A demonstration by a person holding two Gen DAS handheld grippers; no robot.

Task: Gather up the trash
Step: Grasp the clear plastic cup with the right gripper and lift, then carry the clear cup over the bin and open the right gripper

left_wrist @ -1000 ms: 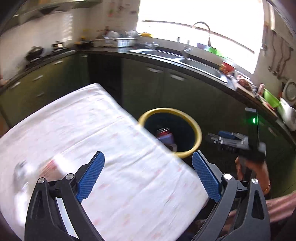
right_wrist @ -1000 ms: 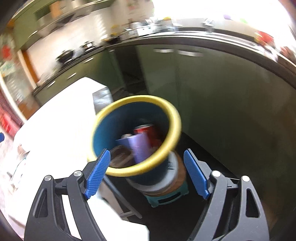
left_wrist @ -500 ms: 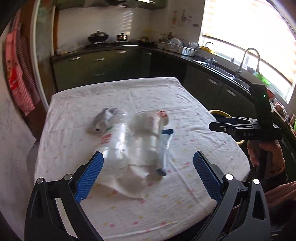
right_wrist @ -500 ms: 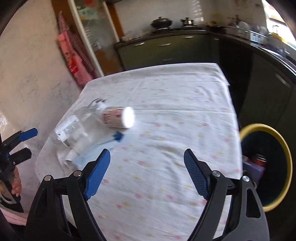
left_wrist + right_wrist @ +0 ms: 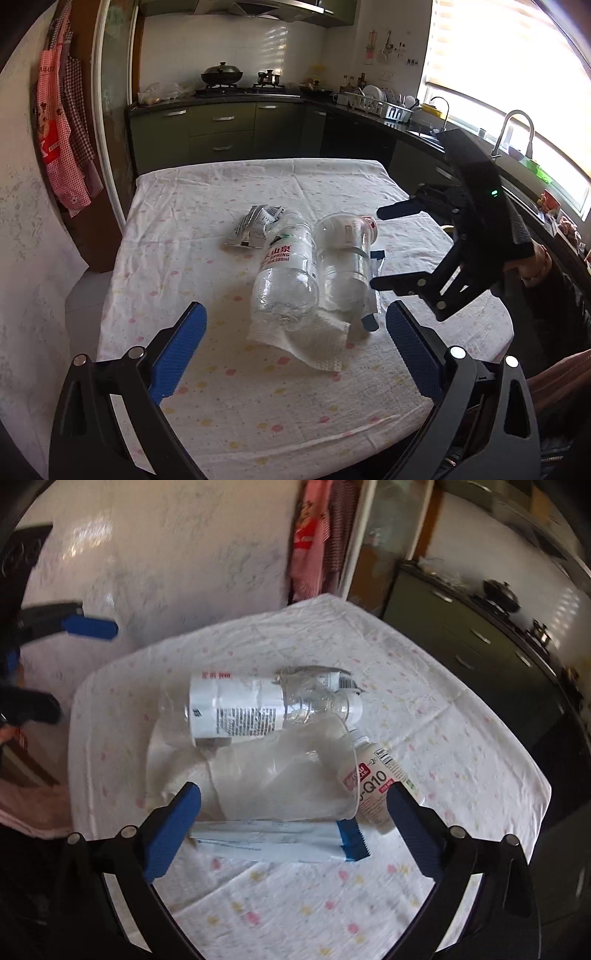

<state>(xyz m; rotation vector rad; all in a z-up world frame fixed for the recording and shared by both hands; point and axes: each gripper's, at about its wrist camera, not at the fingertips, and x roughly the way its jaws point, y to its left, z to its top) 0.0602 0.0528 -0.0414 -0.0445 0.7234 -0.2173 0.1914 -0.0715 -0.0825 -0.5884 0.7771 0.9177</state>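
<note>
Left tongs (image 5: 293, 332) are released and empty, held back at the near edge of the counter (image 5: 177, 229), presumably waiting their turn. The trash lies clustered mid-counter: a crumpled foil wrapper (image 5: 255, 225) at the left, then a water bottle (image 5: 286, 273) on its side over a paper napkin (image 5: 314, 347), then a clear cup (image 5: 345, 266) touching it, with a small white bottle (image 5: 376, 786) at its mouth and a blue-tipped sachet (image 5: 277, 843) alongside. Right tongs (image 5: 293, 816) are released too, straddling cup and sachet, apparently lining up a pick
</note>
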